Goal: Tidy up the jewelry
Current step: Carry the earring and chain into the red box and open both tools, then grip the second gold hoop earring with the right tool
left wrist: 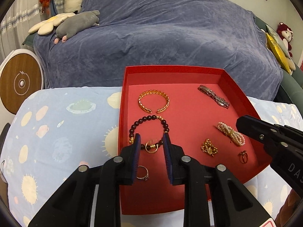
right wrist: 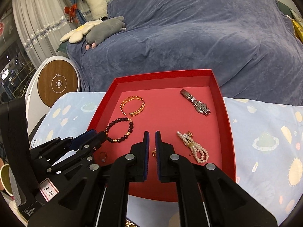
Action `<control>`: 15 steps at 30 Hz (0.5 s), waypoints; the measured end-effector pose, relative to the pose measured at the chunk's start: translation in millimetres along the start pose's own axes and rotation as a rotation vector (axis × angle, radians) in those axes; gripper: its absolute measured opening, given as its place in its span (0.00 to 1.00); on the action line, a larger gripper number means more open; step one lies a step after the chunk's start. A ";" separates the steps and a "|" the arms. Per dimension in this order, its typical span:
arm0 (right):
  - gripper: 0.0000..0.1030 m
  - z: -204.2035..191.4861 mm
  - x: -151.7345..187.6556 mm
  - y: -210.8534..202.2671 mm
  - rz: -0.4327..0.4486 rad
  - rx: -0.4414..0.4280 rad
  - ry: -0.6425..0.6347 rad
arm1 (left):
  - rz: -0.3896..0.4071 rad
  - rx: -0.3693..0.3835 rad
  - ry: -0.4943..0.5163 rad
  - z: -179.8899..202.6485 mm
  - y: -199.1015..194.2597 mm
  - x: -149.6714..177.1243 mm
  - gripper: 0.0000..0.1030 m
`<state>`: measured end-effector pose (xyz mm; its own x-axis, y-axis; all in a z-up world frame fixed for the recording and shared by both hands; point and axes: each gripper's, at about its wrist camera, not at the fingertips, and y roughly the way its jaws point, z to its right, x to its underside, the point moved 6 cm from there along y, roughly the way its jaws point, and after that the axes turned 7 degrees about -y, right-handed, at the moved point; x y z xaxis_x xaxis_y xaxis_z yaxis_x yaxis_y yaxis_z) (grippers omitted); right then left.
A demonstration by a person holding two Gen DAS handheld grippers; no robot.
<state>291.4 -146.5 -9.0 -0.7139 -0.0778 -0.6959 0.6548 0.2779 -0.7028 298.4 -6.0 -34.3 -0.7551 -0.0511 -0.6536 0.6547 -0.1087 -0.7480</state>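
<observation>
Lying spread over the floor of a shallow red tray [left wrist: 234, 87]: jewelry. At the far left, a gold open cuff [left wrist: 153, 101]; just nearer, a dark beaded bracelet [left wrist: 149, 132] with gold spacer beads, and a gold ring [left wrist: 151, 147] at its near arc. Nearer still, by the left wall, a silver stone-set ring [left wrist: 143, 173]. At the far right, a steel watch [left wrist: 214, 96] lying slantwise; nearer along the right side, a bundled pearl strand [left wrist: 231, 134], then a heap of gold chain [left wrist: 208, 148], then a small red-stone ring [left wrist: 243, 156] close to the near right corner.

Poised over the near arc of the beaded bracelet, the left claw [left wrist: 151, 139], parted, blue pads either side of the gold ring, pressing nothing. No telling whether the tips touch the beads. Over the middle of the tray, the right claw [right wrist: 151, 135], all but closed, only a thin slit between the pads, nothing in it; part of the gold chain showing just beyond the slit.

Resting on a pale blue planet-print cloth [left wrist: 62, 132] over the tabletop. Beyond, a sofa under a blue-grey throw [left wrist: 161, 28], with a grey plush toy [left wrist: 77, 24] and a flower cushion [left wrist: 49, 22].
</observation>
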 end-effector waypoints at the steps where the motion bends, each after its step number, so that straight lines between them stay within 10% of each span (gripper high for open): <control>1: 0.07 0.7 0.0 -4.4 0.007 0.003 0.000 | 0.007 -0.004 -0.011 -1.8 -2.1 -0.6 0.40; 15: 0.24 -20.9 76.6 -130.1 0.035 0.016 -0.087 | 0.081 -0.023 0.025 -25.2 -112.7 50.2 0.62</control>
<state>146.4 -168.6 32.1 -0.6668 -0.1512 -0.7297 0.6832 0.2671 -0.6797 187.5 28.8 14.3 -0.6987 -0.0343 -0.7146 0.7146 -0.0822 -0.6947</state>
